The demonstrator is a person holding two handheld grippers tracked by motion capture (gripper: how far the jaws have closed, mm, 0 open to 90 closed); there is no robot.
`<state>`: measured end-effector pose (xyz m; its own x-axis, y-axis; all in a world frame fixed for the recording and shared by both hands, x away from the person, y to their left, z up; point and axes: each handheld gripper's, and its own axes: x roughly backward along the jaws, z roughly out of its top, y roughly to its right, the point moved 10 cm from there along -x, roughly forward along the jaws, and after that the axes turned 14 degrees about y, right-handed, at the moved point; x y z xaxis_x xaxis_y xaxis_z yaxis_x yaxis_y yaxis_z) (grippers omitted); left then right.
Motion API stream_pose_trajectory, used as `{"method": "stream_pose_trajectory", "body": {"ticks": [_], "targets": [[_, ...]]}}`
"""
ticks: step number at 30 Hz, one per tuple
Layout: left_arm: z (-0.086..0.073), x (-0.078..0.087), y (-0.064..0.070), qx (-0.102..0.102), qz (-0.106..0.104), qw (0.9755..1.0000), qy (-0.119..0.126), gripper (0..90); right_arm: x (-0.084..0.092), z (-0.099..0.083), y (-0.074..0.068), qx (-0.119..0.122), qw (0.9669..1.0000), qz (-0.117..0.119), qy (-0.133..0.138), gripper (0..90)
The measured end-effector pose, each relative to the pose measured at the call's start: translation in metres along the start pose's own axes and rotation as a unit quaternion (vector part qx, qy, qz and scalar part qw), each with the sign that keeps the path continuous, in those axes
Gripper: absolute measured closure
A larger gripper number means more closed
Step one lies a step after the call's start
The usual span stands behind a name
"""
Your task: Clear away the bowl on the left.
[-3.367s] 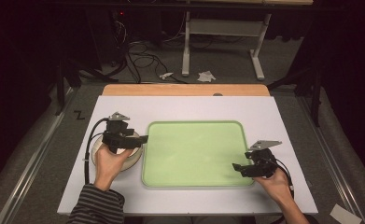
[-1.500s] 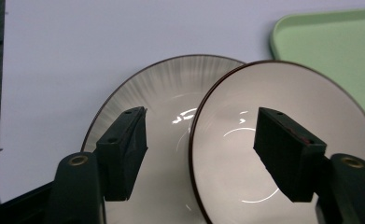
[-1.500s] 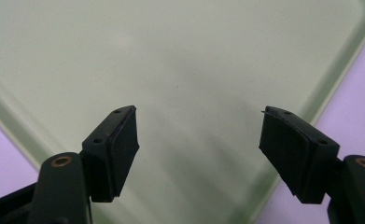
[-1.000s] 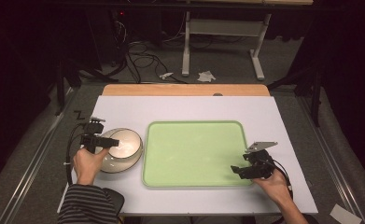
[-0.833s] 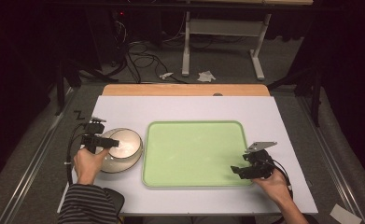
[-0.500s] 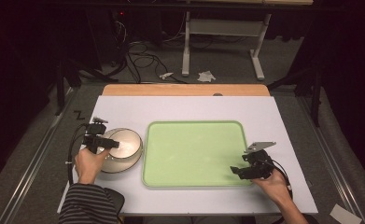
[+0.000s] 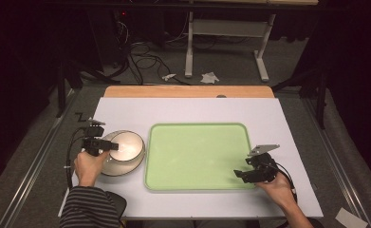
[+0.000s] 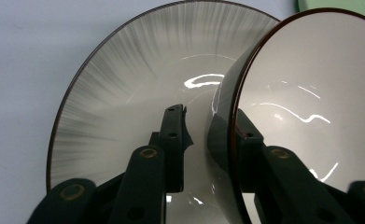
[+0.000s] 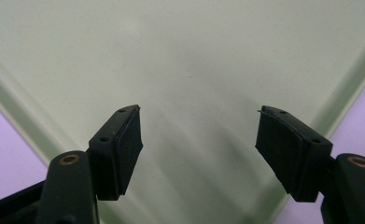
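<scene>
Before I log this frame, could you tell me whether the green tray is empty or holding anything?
Empty: the green tray shows bare green inside its rim; the bowl sits beside it on the table.

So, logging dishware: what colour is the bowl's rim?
Dark brown on the bowl, clearest in the left gripper view.

On the table (image 7: 188, 107) the tray (image 7: 197, 154) lay in the middle, before you. Just left of it sat the plate (image 7: 108, 167), with the bowl (image 7: 126, 145) on it. Your left gripper (image 7: 108, 144) was at the bowl's left rim, and your right gripper (image 7: 240, 173) was over the tray's near right corner.
</scene>
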<state>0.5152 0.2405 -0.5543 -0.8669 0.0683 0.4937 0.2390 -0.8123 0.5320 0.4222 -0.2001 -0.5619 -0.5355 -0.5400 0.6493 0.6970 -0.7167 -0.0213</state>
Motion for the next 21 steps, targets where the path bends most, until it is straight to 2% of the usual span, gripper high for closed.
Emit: {"method": "stream_pose_trajectory", "body": {"ticks": [7,16,21], "targets": [[0.0003,0.0016,0.0039,0.006,-0.011,0.9999,-0.003,81.9,-0.0003,-0.0006,-0.0003,0.002,1.0000,-0.001,-0.003,33.0],[0.0026,0.0024,0.0055,0.014,-0.016,0.9998,-0.001,82.3,-0.0004,-0.0006,-0.0002,0.002,1.0000,-0.001,-0.003,33.1],[0.0033,0.0050,0.0055,0.004,-0.015,0.9999,0.001,82.3,0.0001,-0.0005,-0.0008,0.005,1.0000,0.000,-0.003,33.2]]}}
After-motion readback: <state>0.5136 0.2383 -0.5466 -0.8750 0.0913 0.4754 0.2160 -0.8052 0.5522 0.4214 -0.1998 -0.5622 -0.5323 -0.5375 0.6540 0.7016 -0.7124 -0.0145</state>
